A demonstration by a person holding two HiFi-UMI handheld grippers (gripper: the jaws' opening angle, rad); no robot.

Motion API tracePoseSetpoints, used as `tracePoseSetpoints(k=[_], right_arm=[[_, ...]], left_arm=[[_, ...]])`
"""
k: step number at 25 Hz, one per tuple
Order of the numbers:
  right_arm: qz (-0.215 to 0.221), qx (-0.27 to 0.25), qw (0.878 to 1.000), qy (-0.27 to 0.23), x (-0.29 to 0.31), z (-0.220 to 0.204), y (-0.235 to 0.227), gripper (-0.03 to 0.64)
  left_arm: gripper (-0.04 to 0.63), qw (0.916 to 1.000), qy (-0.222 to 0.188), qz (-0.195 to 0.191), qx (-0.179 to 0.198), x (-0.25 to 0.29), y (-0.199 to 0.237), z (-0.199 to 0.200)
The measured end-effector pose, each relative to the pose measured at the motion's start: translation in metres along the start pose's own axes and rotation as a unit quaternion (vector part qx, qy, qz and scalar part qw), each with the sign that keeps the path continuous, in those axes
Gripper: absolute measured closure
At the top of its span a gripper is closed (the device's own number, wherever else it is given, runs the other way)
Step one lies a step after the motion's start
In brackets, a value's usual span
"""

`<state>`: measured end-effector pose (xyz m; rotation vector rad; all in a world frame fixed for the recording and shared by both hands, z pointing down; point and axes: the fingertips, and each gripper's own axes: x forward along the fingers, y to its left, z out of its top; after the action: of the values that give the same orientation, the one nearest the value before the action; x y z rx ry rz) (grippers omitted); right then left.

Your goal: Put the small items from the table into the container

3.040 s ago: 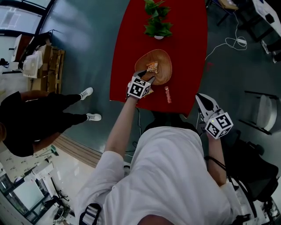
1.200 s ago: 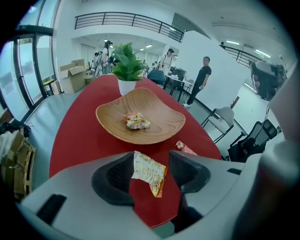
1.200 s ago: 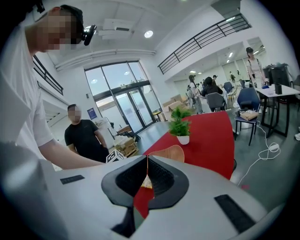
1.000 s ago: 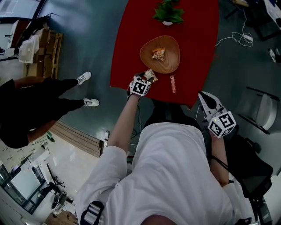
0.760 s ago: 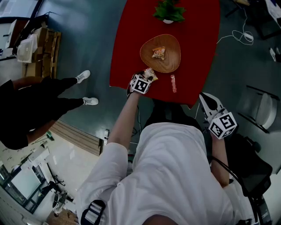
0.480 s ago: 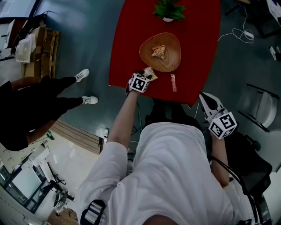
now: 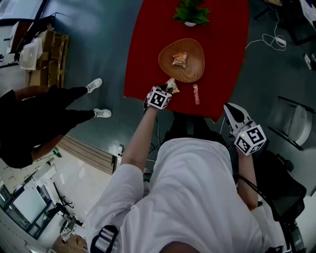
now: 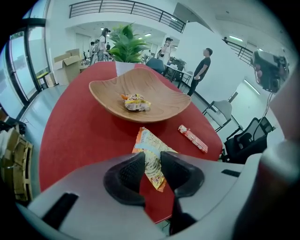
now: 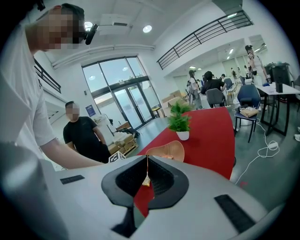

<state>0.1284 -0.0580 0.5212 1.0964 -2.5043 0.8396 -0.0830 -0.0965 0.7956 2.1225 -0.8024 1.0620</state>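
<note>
A wooden bowl (image 7: 166, 67) sits mid-table on the red table (image 7: 143, 74), with one orange snack packet (image 7: 179, 59) inside it. A second orange packet (image 8: 149, 144) lies flat in front of the bowl. My left gripper (image 8: 151, 165) points down over its near end. Its jaws are closing with the packet between them, and I see no pad pressing on it. In the head view this packet (image 7: 172, 87) lies at the tip of the left gripper (image 7: 166, 91). A red stick packet (image 7: 196, 94) lies to its right. My right gripper (image 7: 228, 107) is shut and empty, off the table's near right corner.
A potted plant (image 7: 191, 12) stands behind the bowl. A person in black stands on the floor at the left (image 7: 29, 123), and a chair (image 7: 296, 123) is at the right. The table's near edge runs just under the left gripper.
Three seconds ago my left gripper was over the bowl; it has since drawn back to the packet near the table's edge. Over the last second it has barely moved. The right gripper has kept still.
</note>
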Motion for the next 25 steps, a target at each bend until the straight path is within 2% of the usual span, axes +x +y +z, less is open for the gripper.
tracePoseSetpoints(k=[15,25], right_arm=[[0.018,-0.012,1.0,-0.015,-0.002,0.001,0.01,0.603],[0.034,-0.027,0.998,-0.038,-0.001,0.016,0.026,0.603]], left_arm=[[0.477,0.9992,-0.024,0.033,-0.001,-0.04,-0.005,-0.001],[0.482,0.9963,-0.062,0.056,0.02,-0.084,-0.005,0.034]])
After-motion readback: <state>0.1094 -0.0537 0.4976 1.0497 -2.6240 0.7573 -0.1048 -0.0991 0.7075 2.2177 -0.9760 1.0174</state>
